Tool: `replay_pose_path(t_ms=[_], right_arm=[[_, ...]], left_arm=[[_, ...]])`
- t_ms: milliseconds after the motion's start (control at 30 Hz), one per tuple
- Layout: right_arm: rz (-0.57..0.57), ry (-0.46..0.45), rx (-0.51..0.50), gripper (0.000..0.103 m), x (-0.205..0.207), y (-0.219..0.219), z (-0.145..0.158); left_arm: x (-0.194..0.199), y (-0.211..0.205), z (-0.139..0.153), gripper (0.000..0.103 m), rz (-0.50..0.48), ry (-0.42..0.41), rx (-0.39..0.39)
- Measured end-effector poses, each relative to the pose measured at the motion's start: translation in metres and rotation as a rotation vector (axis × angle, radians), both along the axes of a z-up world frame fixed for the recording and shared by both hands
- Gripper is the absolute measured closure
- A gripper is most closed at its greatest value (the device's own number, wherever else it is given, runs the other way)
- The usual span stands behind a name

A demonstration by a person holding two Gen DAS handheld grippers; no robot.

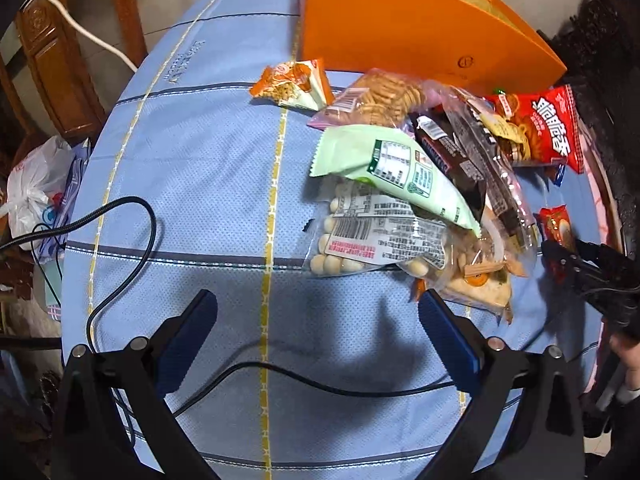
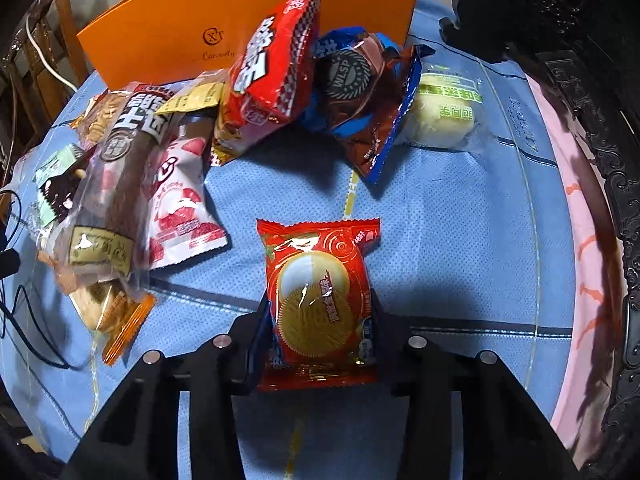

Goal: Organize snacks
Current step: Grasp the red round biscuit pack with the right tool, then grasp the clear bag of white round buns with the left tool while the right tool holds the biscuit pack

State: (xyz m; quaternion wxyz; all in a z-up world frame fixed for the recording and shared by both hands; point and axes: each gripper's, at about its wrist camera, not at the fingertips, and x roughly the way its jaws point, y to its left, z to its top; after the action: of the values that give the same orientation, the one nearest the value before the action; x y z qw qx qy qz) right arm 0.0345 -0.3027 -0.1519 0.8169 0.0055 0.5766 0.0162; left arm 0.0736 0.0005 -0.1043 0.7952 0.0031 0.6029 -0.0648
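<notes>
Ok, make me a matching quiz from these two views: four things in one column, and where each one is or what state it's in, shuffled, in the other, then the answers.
Things
1. red cookie packet
2. orange box
3. left tool
4. mint green packet

Places or states
A. open, nothing between its fingers
B. standing upright at the far side of the tablecloth
C. gripped in the right tool
D. lying on top of the clear bag of round white snacks

Pairs: 1-C, 2-B, 3-A, 4-D
</notes>
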Motion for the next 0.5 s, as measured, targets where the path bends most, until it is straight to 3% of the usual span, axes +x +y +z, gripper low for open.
replay_pose_path(t_ms=[233,500], right_arm=[[-0.035,-0.023,0.157,0.060,-0.019,-0.016,0.029],[-0.051,-0.045,0.185,0.060,-0.023,-0.024,0.042]], left_arm=[[0.006,-0.022,-0.014,0.004,-0.063,0.018,0.009],[0.018,-0.041,-0.030,0.004,-0.119,0.045,0.001]])
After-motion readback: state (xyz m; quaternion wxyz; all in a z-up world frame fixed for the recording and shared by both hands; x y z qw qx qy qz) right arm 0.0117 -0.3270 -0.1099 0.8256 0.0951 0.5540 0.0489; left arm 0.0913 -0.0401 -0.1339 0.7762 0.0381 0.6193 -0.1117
